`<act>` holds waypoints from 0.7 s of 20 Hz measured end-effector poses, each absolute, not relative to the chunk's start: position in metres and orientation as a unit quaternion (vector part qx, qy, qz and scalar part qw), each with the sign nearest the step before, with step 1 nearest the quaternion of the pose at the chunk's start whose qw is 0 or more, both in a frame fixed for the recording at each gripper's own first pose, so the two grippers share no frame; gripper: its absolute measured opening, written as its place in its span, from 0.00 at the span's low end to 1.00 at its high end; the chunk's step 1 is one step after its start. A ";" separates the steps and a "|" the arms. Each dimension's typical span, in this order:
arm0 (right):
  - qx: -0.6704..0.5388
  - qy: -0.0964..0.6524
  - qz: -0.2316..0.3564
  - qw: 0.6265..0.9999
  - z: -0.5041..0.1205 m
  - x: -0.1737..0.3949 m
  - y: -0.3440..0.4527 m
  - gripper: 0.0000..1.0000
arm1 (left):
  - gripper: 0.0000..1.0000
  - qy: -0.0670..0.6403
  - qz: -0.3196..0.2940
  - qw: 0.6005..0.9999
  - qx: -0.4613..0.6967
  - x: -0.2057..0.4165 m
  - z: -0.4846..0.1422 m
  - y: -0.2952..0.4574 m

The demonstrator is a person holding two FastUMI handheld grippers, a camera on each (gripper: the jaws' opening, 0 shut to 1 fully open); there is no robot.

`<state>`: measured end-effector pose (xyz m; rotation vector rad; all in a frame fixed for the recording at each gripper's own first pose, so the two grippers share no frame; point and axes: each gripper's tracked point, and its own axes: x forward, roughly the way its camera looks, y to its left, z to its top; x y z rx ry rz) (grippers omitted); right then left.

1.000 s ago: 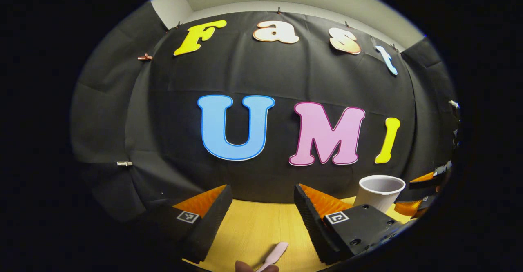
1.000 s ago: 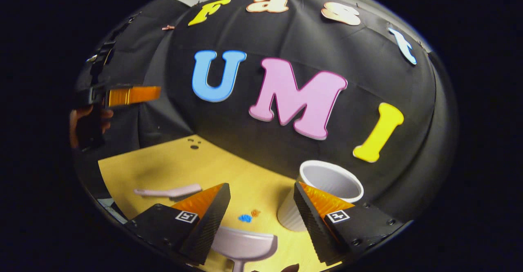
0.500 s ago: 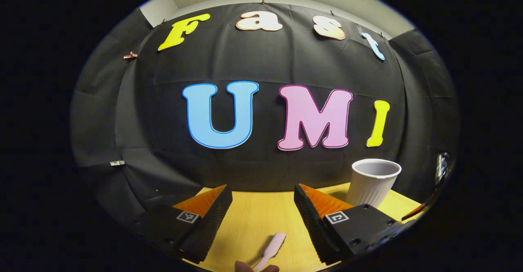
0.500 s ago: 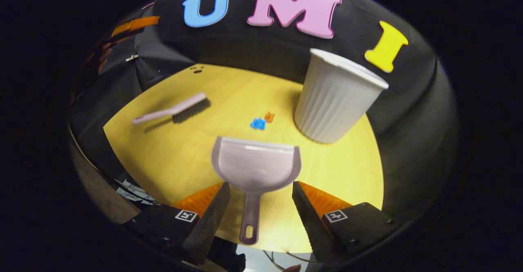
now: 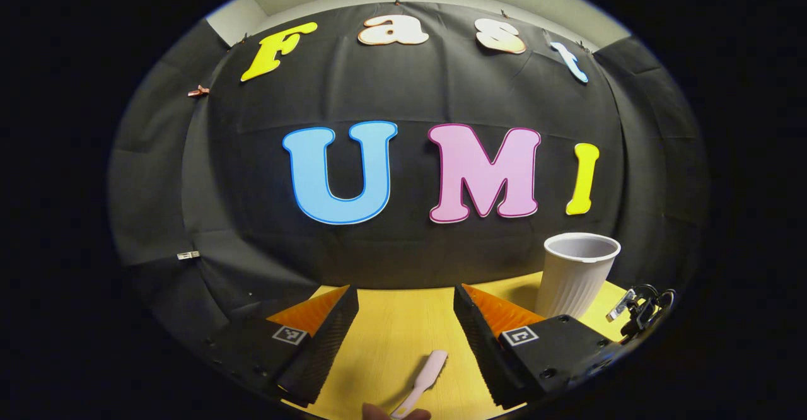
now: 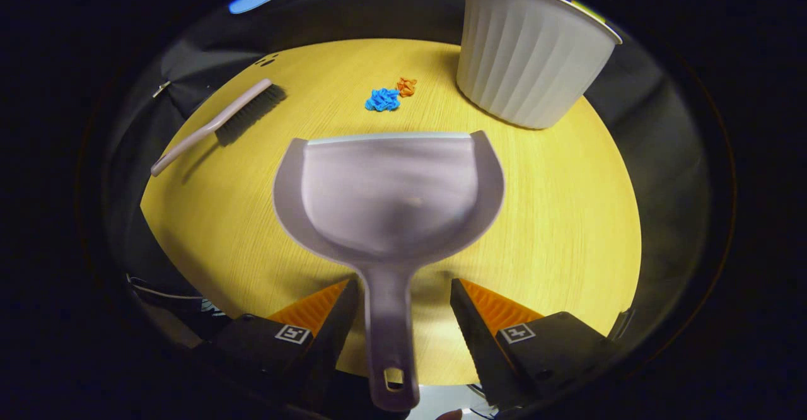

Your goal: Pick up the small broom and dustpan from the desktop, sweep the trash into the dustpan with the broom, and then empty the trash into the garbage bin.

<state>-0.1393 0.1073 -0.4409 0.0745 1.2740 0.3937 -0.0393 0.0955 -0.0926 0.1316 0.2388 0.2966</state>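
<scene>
Right gripper [image 6: 400,297]: seen in the right gripper view, fingers spread wide, nothing pressed between them.
Dustpan [image 6: 388,193]: lies flat on the yellow desktop [image 6: 567,218], pan mouth toward 12 o'clock, handle running down to 6 o'clock. The handle sits in the gap between the right gripper's two fingers, closer to the left one; I cannot tell whether it touches that finger, and it is apart from the right one.
Broom [image 6: 217,123]: on the desktop at about 10 o'clock from the dustpan, well apart from it, bristle end pointing up-right, handle trailing down-left.
Trash: a blue scrap [image 6: 382,99] and an orange scrap [image 6: 406,86], just beside each other, at 12 o'clock beyond the dustpan's front edge, between broom and bin.
Garbage bin [image 6: 529,60]: white ribbed cup-shaped tub, upright, at about 1 o'clock from the dustpan, near the desktop's far edge.
Left gripper [image 5: 403,309]: in the left gripper view, fingers wide apart and holding nothing, raised over the desktop and facing the booth wall.
Broom in the left gripper view [image 5: 422,379]: low at 6 o'clock, between the two fingers and apart from both.
Bin in the left gripper view [image 5: 577,275]: at about 4 o'clock, beyond the right finger.
</scene>
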 end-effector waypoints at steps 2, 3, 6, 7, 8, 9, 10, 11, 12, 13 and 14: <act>0.039 0.600 0.181 0.779 -0.446 -0.136 0.115 0.92 | 0.96 0.123 0.150 0.979 0.066 -0.043 -0.095 0.098; 0.039 0.606 0.179 0.774 -0.449 -0.134 0.116 0.89 | 0.96 0.125 0.151 0.978 0.065 -0.044 -0.097 0.100; 0.053 0.616 0.168 0.768 -0.449 -0.129 0.120 0.72 | 0.96 0.134 0.152 0.977 0.069 -0.046 -0.105 0.105; 0.054 0.622 0.165 0.764 -0.452 -0.130 0.121 0.72 | 0.96 0.140 0.151 0.976 0.070 -0.046 -0.109 0.106; 0.056 0.623 0.163 0.763 -0.449 -0.128 0.119 0.66 | 0.96 0.147 0.150 0.975 0.070 -0.047 -0.114 0.108; 0.056 0.626 0.162 0.761 -0.452 -0.126 0.121 0.59 | 0.96 0.156 0.148 0.974 0.069 -0.048 -0.121 0.109; 0.056 0.627 0.160 0.761 -0.450 -0.125 0.121 0.44 | 0.96 0.163 0.147 0.973 0.069 -0.049 -0.128 0.111; 0.055 0.625 0.162 0.762 -0.452 -0.124 0.121 0.40 | 0.95 0.171 0.144 0.972 0.067 -0.049 -0.133 0.113; 0.054 0.621 0.166 0.764 -0.452 -0.123 0.123 0.40 | 0.95 0.180 0.141 0.971 0.066 -0.050 -0.142 0.115; 0.054 0.619 0.166 0.766 -0.452 -0.124 0.122 0.39 | 0.95 0.191 0.137 0.970 0.066 -0.050 -0.150 0.118; 0.061 0.622 0.165 0.763 -0.451 -0.123 0.123 0.39 | 0.95 0.202 0.135 0.968 0.068 -0.050 -0.160 0.122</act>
